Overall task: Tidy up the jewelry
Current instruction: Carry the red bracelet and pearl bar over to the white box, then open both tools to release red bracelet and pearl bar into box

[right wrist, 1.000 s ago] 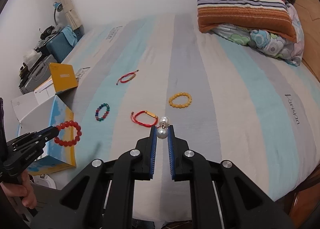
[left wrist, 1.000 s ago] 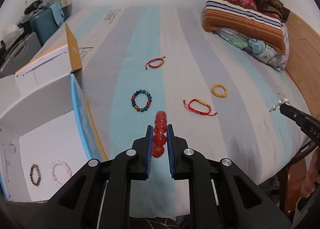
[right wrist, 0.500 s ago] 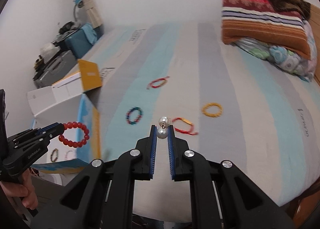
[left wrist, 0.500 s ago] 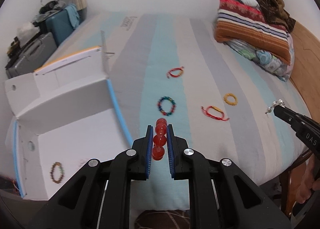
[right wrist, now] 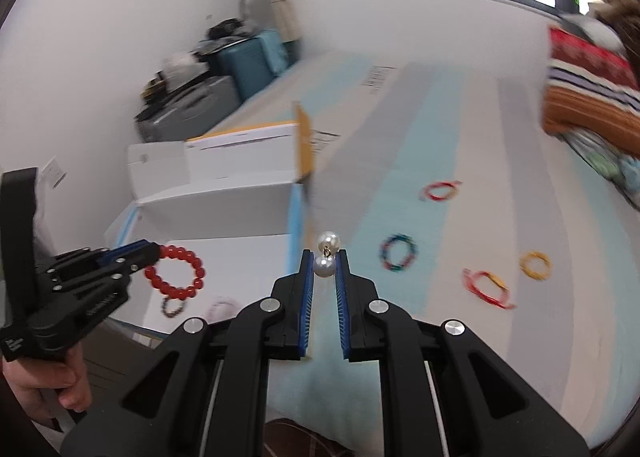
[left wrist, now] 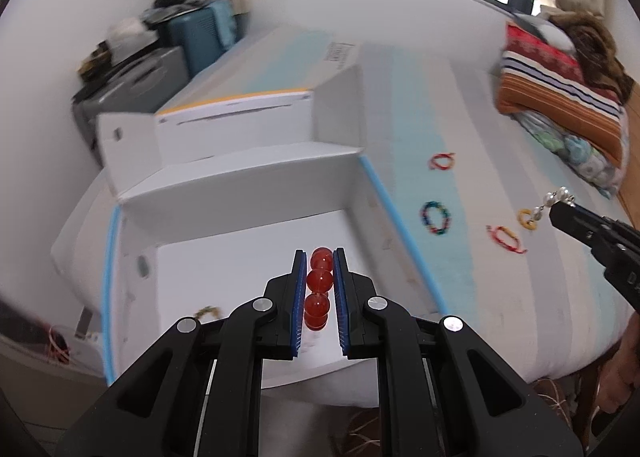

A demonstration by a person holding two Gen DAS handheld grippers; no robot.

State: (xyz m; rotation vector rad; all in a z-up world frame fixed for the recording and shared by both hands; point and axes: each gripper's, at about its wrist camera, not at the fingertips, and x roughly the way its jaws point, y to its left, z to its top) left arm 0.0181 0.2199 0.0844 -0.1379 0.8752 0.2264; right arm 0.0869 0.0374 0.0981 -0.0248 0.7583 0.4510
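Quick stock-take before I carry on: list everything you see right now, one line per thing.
red bead bracelet: 1, red, in left gripper, over box
pearl piece: 1, white, in right gripper
box: 1, white, blue edges, open, beside bed
bracelets in box: 2, dark beaded and pink, on box floor
red cord bracelets: 2, on bed, far and near
multicolour bracelet: 1, on bed
yellow bracelet: 1, on bed
bed: 1, striped grey, blue, cream
pillows: striped stack, head of bed
suitcases: grey and teal, by wall
left gripper: black, shut
right gripper: black, shut
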